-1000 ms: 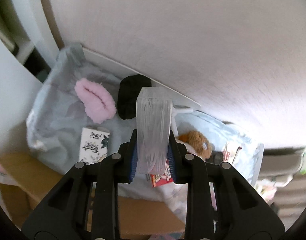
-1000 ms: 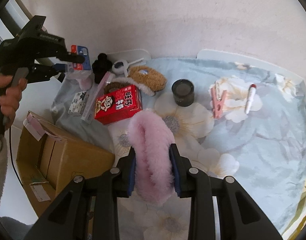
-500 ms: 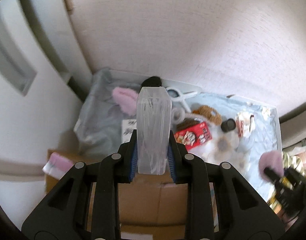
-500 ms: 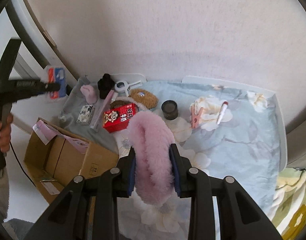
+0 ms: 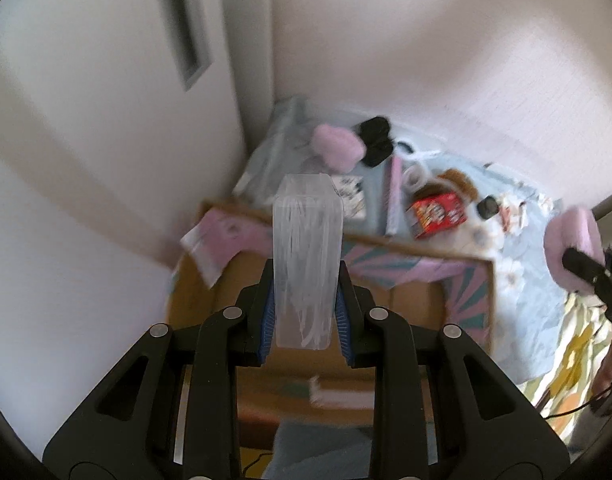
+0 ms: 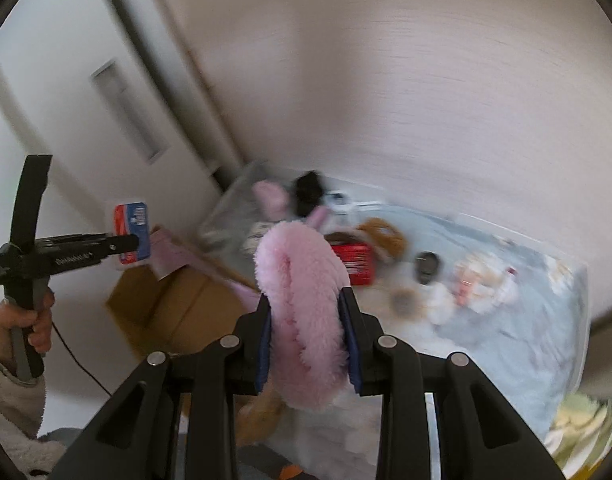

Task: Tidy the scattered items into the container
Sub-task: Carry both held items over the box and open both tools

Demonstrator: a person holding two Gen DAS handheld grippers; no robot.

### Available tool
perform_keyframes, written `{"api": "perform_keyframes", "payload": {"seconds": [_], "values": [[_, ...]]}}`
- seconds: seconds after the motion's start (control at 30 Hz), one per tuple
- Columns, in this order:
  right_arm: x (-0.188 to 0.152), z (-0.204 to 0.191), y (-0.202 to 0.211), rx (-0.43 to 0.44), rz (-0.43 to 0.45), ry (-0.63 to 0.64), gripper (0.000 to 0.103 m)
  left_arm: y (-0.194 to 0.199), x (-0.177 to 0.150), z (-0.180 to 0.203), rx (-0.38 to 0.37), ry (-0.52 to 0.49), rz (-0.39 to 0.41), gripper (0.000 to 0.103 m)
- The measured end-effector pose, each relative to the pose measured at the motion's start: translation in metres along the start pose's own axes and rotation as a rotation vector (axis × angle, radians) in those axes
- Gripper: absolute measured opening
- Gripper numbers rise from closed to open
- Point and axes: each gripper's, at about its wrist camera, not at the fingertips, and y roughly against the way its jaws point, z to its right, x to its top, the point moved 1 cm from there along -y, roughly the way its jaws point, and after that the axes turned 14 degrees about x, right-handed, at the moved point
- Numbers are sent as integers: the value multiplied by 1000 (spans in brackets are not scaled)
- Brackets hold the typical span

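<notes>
Clear plastic box [image 5: 306, 256]: light, stiff, slick; left gripper [image 5: 304, 312] clamps its sides above the cardboard box [image 5: 405, 304].
Pink fluffy piece [image 6: 302, 312]: soft, squashes; right gripper [image 6: 307, 340] pinches its middle.

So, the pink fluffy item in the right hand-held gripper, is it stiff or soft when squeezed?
Probably soft: the pink fluffy item bulges above and below the right hand-held gripper, which pinches it in. It likely weighs little, since it keeps its arched shape unsupported. The plush pile should resist slipping, and it seems unlikely to break.
</notes>
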Motion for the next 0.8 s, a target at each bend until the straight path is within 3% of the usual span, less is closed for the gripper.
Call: {"api": "perform_keyframes", "payload": {"seconds": [0.13,0.3,0.5,0.8], "values": [[2,-31,-38,65,-89,65,28,-15,-19,-2,-15,-9,-55,23],[-7,-49,-92,115,-219,70,28,-47,-35,5,25,-43,-136,23],[-22,-62,-138,65,-361,135,30,-79,-39,12,88,-60,-188,23],[-33,-58,-164,38,-429,128,30,-94,-35,16,121,-79,-236,23]]}}
